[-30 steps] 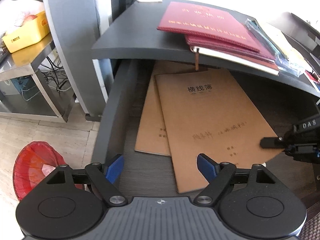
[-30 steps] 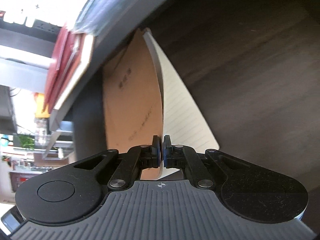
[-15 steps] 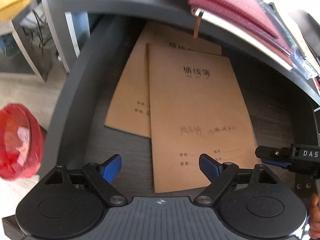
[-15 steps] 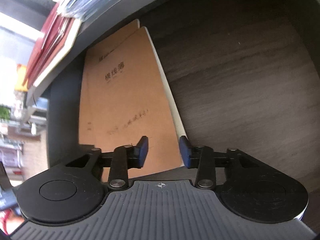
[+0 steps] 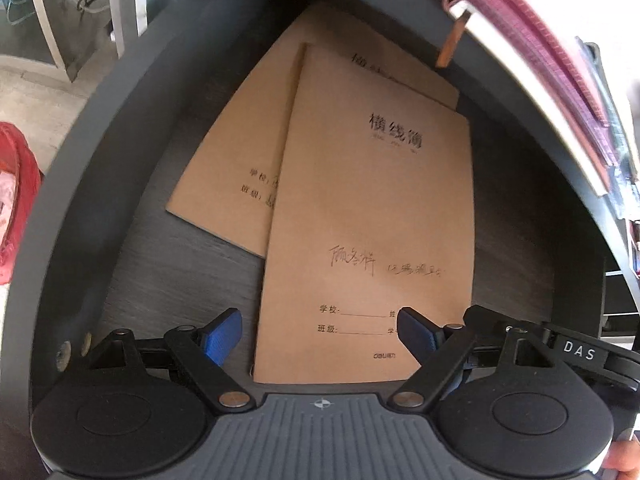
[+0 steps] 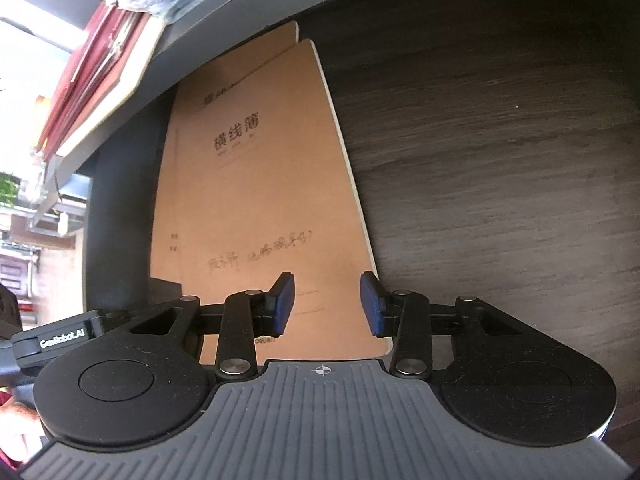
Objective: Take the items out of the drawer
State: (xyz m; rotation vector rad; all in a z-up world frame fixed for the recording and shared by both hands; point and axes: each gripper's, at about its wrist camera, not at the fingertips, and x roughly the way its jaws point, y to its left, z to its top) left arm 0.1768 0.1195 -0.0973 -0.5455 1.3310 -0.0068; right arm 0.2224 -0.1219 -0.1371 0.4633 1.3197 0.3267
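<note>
Left gripper [image 5: 318,334]: its 2 blue-padded fingers [image 5: 222,336] are spread wide and hold nothing; they straddle the near-left corner of the top notebook, the right pad over its printed lines; whether it touches the cover I cannot tell.
Right gripper [image 6: 327,304]: its 2 blue pads [image 6: 285,304] are parted about half as wide as the left pair and grip nothing; they bracket the near-right corner of the top notebook, the outer pad at its page edge.
Top notebook [image 5: 372,232]: a kraft-brown book lying flat on the drawer floor, handwriting across its cover, its near edge close to both grippers.
Lower notebook [image 5: 236,176]: same brown cover, under the top notebook and skewed to its left, its far end showing beyond it.
Drawer [image 5: 152,248]: dark wood-grain floor, bare to the right of the top notebook, with a grey wall to its left.
Desk top [image 5: 532,120]: overhangs the far end of the top notebook and carries red books [image 5: 536,32].
</note>
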